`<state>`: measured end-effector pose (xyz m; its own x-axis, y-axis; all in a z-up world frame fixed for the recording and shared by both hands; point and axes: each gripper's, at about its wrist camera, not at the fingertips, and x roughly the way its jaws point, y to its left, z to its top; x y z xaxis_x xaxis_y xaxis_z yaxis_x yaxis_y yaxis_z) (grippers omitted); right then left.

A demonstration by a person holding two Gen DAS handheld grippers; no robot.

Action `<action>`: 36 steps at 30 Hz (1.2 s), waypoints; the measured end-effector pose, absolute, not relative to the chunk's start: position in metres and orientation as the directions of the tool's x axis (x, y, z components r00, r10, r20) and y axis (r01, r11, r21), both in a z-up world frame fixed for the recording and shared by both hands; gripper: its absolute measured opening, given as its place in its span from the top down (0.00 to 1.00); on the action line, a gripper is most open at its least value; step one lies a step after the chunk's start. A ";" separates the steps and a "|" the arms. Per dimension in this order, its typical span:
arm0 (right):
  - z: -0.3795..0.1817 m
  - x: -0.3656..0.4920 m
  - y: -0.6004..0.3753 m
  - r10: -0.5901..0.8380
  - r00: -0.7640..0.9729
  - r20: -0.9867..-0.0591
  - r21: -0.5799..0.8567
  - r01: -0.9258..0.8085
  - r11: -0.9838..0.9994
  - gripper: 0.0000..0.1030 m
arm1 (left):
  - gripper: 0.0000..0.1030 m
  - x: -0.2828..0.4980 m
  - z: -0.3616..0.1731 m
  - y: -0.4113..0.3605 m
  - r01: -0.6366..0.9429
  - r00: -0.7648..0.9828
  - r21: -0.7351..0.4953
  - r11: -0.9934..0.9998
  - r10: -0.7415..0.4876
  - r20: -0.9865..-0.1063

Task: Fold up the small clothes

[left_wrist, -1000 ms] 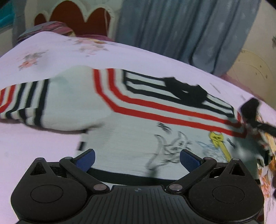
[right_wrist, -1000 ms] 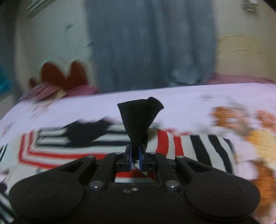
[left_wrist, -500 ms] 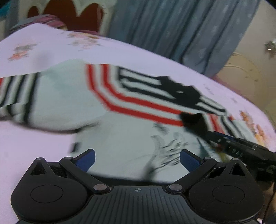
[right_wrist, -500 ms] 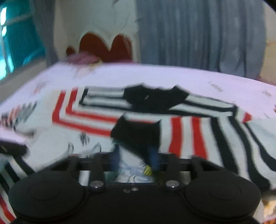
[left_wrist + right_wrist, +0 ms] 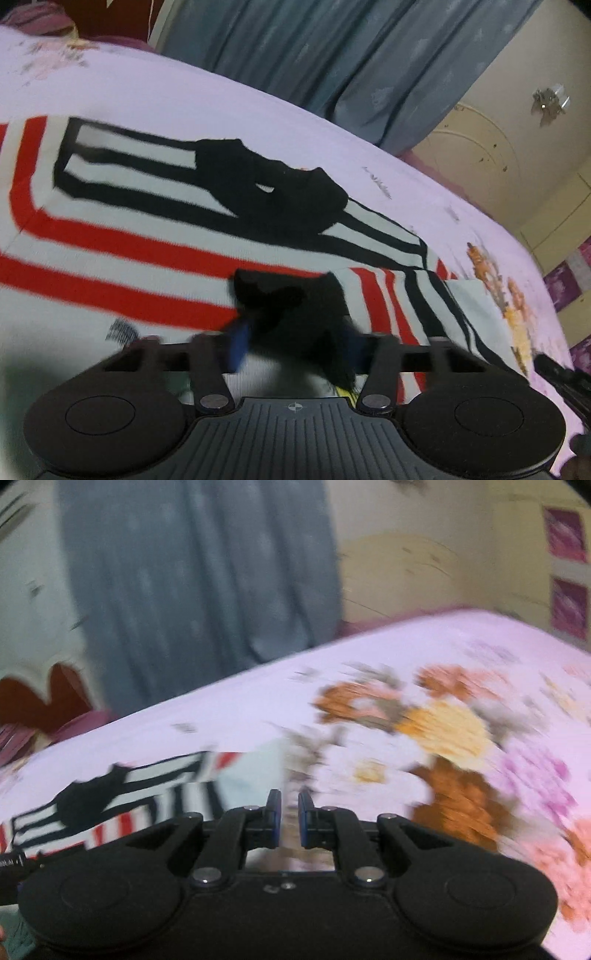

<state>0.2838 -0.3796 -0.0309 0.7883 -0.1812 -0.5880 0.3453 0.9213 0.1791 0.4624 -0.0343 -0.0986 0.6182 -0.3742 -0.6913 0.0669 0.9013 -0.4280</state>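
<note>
Black cuff fabric (image 5: 295, 314) sits right between the blue pads of the left gripper (image 5: 291, 343), whose jaws have just been closing in around it. The shot is blurred, so whether the pads actually press on that cuff is hard to tell. The cuff belongs to the small sweater (image 5: 147, 236), white knit with red and black stripes, spread flat on the bed just ahead of the left gripper; its black collar (image 5: 273, 192) lies further up, and the sleeve with the cuff is folded in across the red bands.

Over on the other side, the right gripper (image 5: 288, 819) has its jaws nearly together with a narrow slit between them and nothing in it. They have just been easing apart. The sweater shows only at the left edge of this view (image 5: 129, 794), off to the side of the fingers, apart from them.

Underneath it all is a pale lilac bedsheet (image 5: 424, 738) printed with orange, yellow and pink flowers. Behind the bed hangs a grey-blue curtain (image 5: 332, 48), beside a cream wall (image 5: 517, 110), and a red-and-white scalloped headboard (image 5: 37, 694) peeks in at the far left of the right view.
</note>
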 end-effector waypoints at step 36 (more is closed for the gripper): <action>-0.077 0.421 -0.391 0.137 0.748 -0.649 0.409 0.191 0.892 0.67 | 0.51 0.445 -0.098 0.047 -0.021 0.723 -0.322 0.946 -0.208 -0.659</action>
